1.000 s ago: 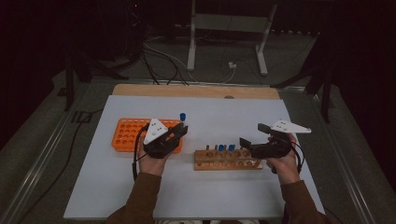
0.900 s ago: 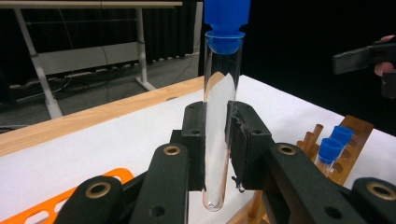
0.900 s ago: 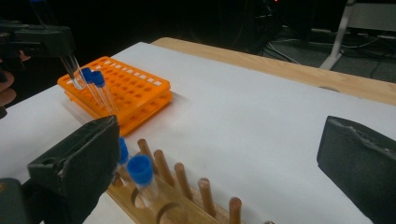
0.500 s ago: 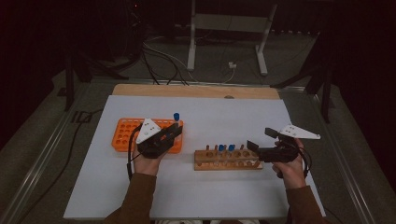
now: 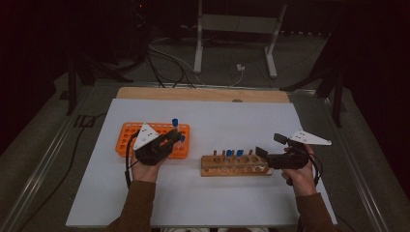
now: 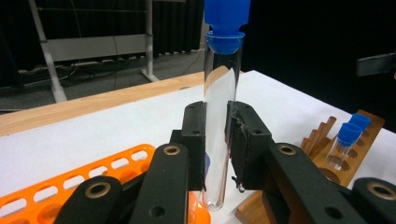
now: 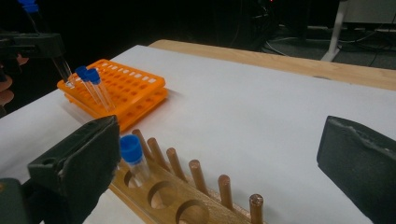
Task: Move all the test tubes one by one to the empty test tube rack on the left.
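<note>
- Tube [image 6: 219, 116]: clear glass, blue cap at twelve o'clock, upright, clamped in your left gripper [image 6: 215, 149].
- Your right gripper [image 7: 219, 163]: jaws apart, holding nothing.

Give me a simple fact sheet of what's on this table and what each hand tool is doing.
Surface: white table
Left gripper: jaws shut on a clear test tube with a blue cap, held upright
Tube's position: over the near corner of the orange rack
Orange rack contents: two blue-capped tubes
Right gripper: jaws open, nothing between them, at the right end of the wooden rack
Wooden rack contents: two blue-capped tubes, other holes free
</note>
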{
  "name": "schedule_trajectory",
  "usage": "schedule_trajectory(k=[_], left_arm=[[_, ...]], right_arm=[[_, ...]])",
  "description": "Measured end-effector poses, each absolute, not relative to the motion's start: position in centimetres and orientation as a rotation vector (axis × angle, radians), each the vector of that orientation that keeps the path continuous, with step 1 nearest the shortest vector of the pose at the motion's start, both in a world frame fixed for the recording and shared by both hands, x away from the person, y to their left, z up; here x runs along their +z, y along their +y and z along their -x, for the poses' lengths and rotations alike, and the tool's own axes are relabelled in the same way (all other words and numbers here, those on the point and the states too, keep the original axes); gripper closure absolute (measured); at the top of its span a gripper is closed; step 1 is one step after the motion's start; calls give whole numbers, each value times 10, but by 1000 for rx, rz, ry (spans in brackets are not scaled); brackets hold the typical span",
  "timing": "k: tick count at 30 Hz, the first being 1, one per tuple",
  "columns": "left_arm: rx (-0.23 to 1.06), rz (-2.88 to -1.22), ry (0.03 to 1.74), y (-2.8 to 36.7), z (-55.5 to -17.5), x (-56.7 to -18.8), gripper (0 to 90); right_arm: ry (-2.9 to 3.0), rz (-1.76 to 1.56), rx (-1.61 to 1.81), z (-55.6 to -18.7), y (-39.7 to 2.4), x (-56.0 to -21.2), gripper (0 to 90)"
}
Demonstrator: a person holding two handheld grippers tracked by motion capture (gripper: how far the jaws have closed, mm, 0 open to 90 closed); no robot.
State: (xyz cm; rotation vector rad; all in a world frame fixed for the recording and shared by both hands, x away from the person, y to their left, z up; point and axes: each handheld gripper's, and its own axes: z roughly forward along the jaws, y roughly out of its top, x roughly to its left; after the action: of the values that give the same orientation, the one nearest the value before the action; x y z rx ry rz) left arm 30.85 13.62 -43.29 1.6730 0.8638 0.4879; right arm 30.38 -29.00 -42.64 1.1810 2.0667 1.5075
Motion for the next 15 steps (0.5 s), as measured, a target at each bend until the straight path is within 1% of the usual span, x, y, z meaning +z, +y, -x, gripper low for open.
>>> schedule_trajectory(k=[15], left_arm=[[548, -1670, 904, 153, -311, -443, 779]], right_arm=[[2081, -1180, 1510, -303, -289, -430, 1]])
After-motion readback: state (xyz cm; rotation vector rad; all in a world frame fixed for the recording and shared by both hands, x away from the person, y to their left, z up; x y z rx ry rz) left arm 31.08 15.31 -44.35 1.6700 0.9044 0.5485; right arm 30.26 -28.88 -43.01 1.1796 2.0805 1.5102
